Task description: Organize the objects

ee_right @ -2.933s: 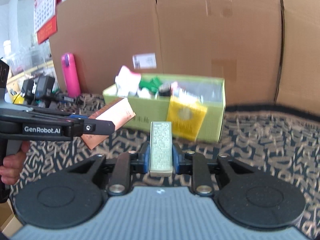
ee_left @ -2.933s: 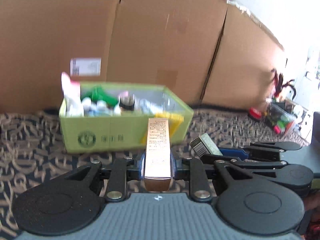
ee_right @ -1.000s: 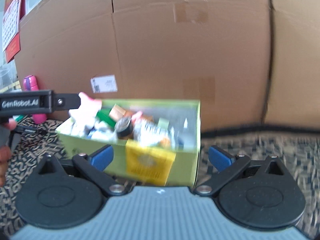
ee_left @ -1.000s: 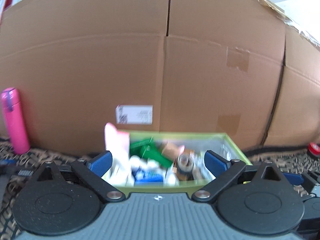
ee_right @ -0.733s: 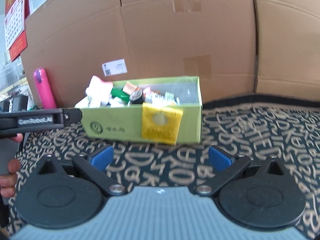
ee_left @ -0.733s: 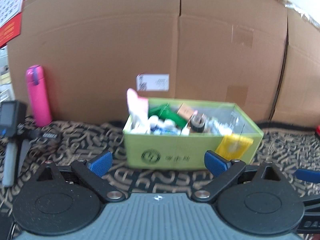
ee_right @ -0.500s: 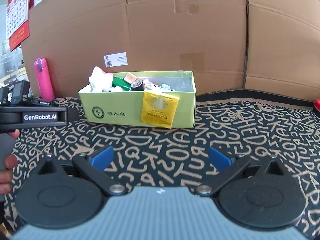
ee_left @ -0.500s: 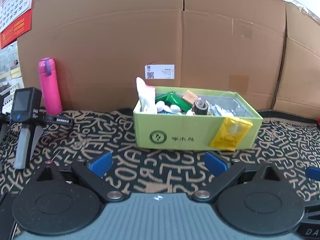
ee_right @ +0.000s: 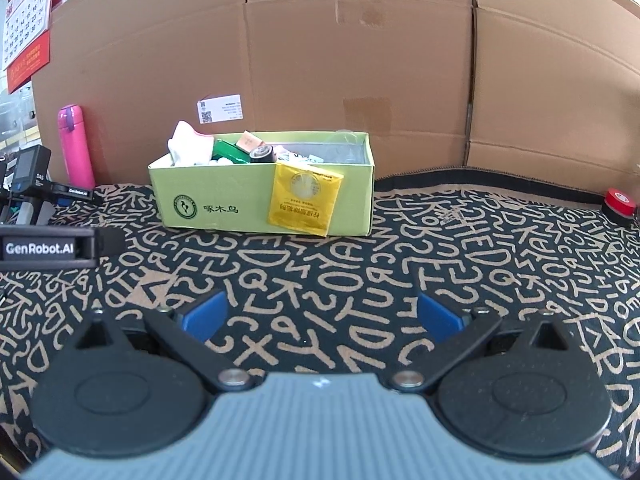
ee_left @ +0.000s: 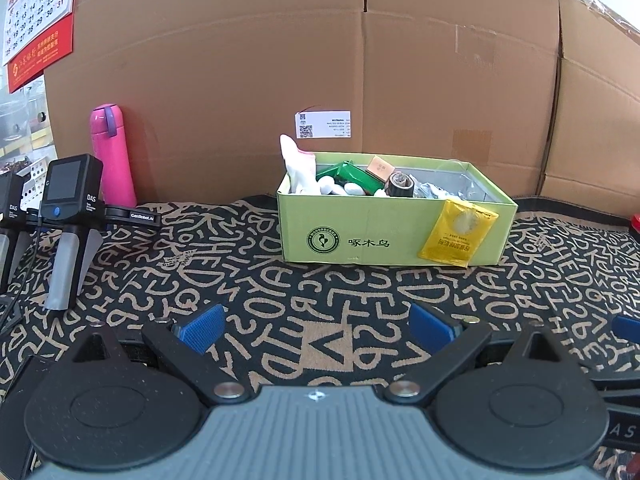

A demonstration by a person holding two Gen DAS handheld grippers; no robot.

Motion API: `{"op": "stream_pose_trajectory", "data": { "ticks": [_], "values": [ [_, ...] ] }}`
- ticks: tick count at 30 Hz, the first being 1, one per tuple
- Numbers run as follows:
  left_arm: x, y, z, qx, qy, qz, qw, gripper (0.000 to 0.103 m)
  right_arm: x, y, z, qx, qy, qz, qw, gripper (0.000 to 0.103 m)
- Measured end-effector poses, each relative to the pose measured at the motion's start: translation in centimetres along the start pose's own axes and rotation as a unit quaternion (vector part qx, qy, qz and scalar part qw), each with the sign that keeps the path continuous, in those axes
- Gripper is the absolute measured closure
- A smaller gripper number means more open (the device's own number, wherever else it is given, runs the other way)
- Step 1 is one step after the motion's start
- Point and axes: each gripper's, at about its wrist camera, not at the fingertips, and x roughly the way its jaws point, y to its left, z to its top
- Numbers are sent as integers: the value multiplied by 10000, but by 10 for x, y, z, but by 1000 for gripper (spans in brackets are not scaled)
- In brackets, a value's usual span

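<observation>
Left claw (ee_left: 316, 330) and right claw (ee_right: 320, 316) both spread wide, empty, low over the patterned tabletop (ee_right: 460, 256). Green box (ee_left: 394, 228) of small items at 12 o'clock, yellow sachet (ee_left: 458, 232) draped over its front wall.

A tall wall of brown cardboard sheets (ee_left: 360, 80) stands behind a black cloth (ee_right: 360, 264) patterned with tan letters, which covers the whole surface. A red-and-white calendar (ee_left: 38, 12) hangs at upper left (daylight falls evenly).

left tool (ee_left: 316, 330) wide open, nothing in it; green box (ee_left: 394, 222) straight ahead; pink bottle (ee_left: 112, 156) far left
</observation>
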Motion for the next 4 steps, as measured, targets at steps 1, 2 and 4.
{"op": "stream_pose_trajectory", "data": {
  "ticks": [1, 2, 4],
  "values": [
    [-1, 0, 0, -6, -20, -9, 10000, 1, 1, 0, 0, 10, 9, 5, 10000, 0],
    [-1, -1, -1, 3, -23, -11, 10000, 1, 2, 0, 0, 16, 24, 4, 10000, 0],
    [-1, -2, -1, 46, -3, -65, 10000, 1, 3, 0, 0, 29, 20, 7, 10000, 0]
  ]
}}
